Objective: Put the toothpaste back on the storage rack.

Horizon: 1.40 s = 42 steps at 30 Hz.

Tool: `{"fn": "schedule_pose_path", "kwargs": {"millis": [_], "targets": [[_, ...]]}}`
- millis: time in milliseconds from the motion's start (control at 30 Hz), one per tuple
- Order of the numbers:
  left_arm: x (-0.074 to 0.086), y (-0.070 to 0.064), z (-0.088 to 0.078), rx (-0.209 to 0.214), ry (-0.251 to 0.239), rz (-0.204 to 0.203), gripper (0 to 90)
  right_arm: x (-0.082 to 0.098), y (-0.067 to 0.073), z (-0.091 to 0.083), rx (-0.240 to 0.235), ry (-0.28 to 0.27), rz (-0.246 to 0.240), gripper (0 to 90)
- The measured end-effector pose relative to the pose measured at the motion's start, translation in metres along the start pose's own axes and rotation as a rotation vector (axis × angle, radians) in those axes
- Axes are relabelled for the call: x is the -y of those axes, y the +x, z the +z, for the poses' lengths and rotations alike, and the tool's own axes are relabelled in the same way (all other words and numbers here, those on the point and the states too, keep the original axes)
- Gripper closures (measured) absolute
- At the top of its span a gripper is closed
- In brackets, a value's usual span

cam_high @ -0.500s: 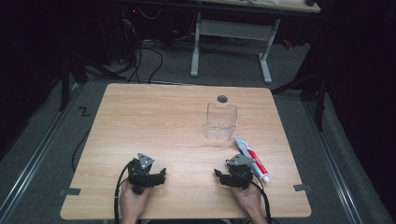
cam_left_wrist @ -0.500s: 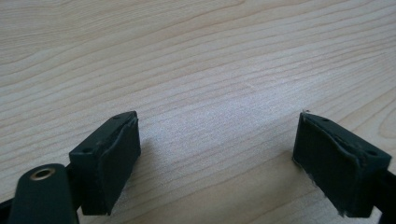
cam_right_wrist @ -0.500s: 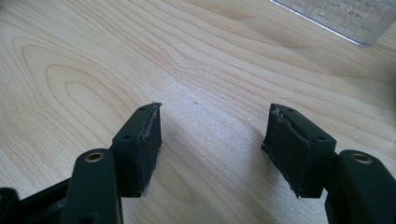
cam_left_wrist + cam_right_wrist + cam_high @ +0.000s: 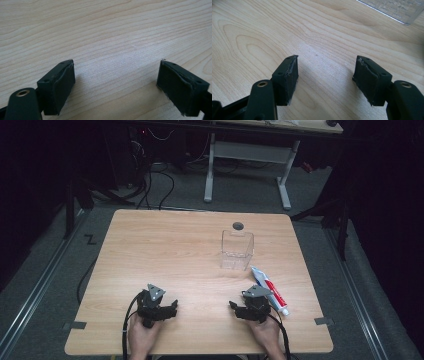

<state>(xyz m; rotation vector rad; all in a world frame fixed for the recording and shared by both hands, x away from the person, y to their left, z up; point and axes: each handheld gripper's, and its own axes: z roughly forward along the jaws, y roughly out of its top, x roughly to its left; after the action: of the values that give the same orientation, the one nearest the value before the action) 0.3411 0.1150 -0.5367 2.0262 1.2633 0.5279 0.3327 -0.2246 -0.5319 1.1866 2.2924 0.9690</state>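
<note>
- The wooden table (image 4: 170, 250) is the biggest thing here; it stands on a grey floor, and both grippers rest on it near the edge closest to the person.
- A clear plastic container (image 4: 237, 250) stands upright on the right half of the table, farther from the person than the grippers. One corner of it also appears at the top of the right gripper view (image 4: 397, 8).
- The toothpaste tube (image 4: 269, 290) lies flat on the table, between the container and the right gripper. It is just beside this gripper, on its right side, and nothing holds it.
- The left gripper (image 4: 172, 307) is held by the left hand (image 4: 142, 335). In the left gripper view its jaws stand wide apart, and between them there is only bare wood.
- The right gripper (image 4: 233, 307) is held by the right hand (image 4: 265, 332). Its jaws are also wide apart in the right gripper view, with nothing between them.
- A small dark round spot (image 4: 238, 225) sits on the table behind the container.
</note>
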Motion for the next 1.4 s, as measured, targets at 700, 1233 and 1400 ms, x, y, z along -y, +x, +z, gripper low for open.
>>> {"fn": "schedule_pose_path", "kwargs": {"millis": [700, 1233, 1400], "targets": [[0.0, 0.0, 0.0, 0.0, 0.0, 0.0, 15.1, -0.0001, 0.0002, 0.0001, 0.002, 0.0, 0.002, 35.9], [0.0003, 0.0001, -0.0003, 0.002, 0.0, -0.001, 15.1, -0.0002, 0.0014, 0.0003, 0.012, -0.001, 0.01, 36.2], [0.0003, 0.0001, -0.0004, 0.002, 0.0, -0.001, 15.1, -0.0004, 0.0014, 0.0, 0.012, 0.001, 0.009, 37.2]]}}
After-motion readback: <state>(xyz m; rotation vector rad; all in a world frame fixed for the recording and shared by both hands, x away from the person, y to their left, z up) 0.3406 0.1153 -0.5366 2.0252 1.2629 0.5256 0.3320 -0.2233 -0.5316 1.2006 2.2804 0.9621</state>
